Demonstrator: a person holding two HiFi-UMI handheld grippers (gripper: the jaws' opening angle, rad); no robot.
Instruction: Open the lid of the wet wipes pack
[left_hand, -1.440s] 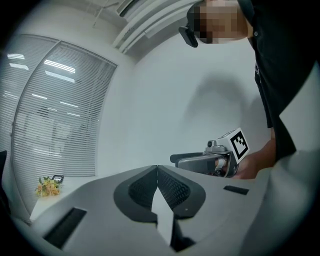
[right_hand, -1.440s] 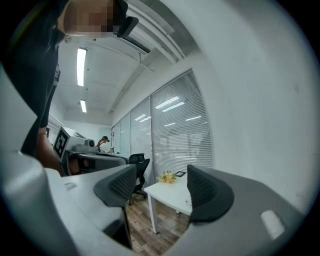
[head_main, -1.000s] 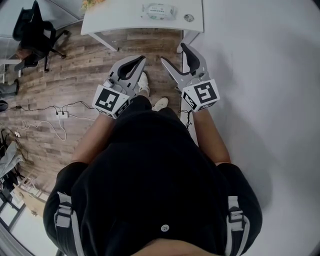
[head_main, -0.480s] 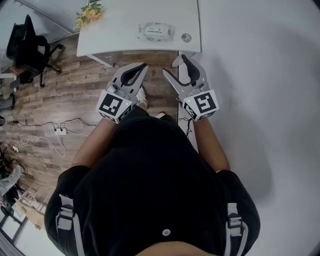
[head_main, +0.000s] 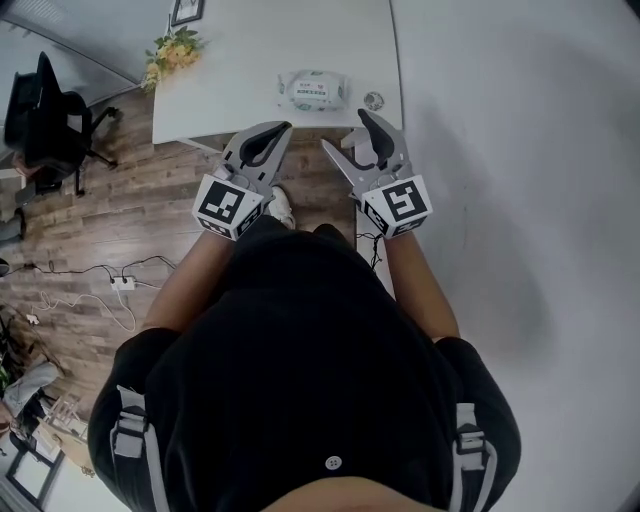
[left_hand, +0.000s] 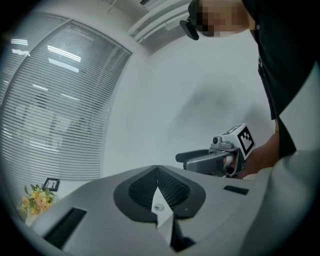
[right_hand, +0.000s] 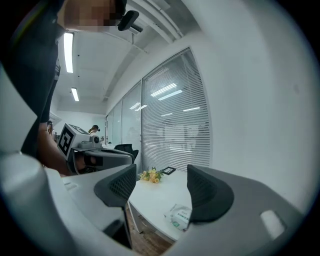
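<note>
Left gripper (head_main: 279, 131) is pinched shut on nothing, right gripper (head_main: 344, 131) spread and empty, both just short of the white table (head_main: 230, 70). Wet wipes pack (head_main: 314, 90) lies near the table's front edge, lid apparently shut (green label, print unreadable). The right gripper view catches it, the left doesn't.

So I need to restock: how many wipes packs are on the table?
1. The wipes pack lies near the front edge of the table, left of a small round object; the table's far end is out of view.

Nothing legible — wipes pack (head_main: 314, 89) print too small
</note>
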